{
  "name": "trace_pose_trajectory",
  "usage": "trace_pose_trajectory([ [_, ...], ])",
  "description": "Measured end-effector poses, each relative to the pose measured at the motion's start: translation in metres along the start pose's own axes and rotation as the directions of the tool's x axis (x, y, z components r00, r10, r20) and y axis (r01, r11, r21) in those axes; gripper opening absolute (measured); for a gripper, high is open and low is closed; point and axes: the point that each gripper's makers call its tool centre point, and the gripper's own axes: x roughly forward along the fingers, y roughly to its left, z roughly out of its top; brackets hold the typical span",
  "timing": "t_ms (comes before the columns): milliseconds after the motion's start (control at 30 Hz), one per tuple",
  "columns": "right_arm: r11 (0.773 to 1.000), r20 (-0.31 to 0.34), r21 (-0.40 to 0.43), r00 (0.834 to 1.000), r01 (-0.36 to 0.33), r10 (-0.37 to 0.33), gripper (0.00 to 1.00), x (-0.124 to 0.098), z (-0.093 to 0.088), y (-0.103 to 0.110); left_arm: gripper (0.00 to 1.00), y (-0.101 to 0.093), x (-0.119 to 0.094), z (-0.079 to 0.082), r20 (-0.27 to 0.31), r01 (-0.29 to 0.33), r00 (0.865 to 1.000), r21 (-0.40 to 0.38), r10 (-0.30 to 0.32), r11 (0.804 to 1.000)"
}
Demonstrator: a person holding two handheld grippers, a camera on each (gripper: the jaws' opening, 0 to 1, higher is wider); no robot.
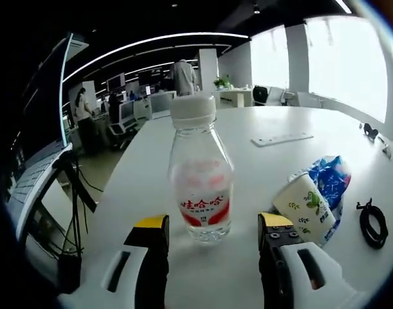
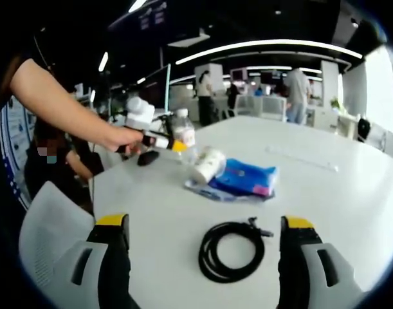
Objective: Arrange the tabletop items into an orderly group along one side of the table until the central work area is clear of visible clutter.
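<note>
In the left gripper view a bottle (image 1: 201, 172) stands upright on the table (image 1: 273, 167). Right of it a paper cup (image 1: 307, 207) lies on a packet (image 1: 333, 182); a coiled cable (image 1: 373, 224) lies farther right, a flat strip (image 1: 281, 138) far behind.

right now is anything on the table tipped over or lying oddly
Yes. The paper cup lies on its side against the blue packet, its mouth toward the clear bottle, which stands upright between the left tongs. The black cable sits loosely coiled between the right tongs.
</note>
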Motion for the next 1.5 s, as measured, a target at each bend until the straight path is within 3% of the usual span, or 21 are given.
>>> trace_pose_trajectory([
  [200, 1.0, 0.008, 0.0, 1.0, -0.006, 0.006, 0.95, 0.0, 0.002, 0.001, 0.53, -0.005, -0.004, -0.005, -0.019, 0.024, 1.0, 0.02, -0.023, 1.0],
  [767, 1.0, 0.026, 0.013, 1.0, -0.01, 0.01, 0.94, -0.004, 0.001, 0.005, 0.53, -0.022, -0.015, -0.017, -0.066, 0.069, 0.995, -0.024, -0.07, 0.997],
  [1500, 1.0, 0.039, 0.029, 0.999, -0.006, 0.005, 0.94, -0.013, -0.002, 0.003, 0.52, -0.054, -0.022, -0.021, -0.081, 0.118, 0.989, -0.043, -0.121, 0.992],
])
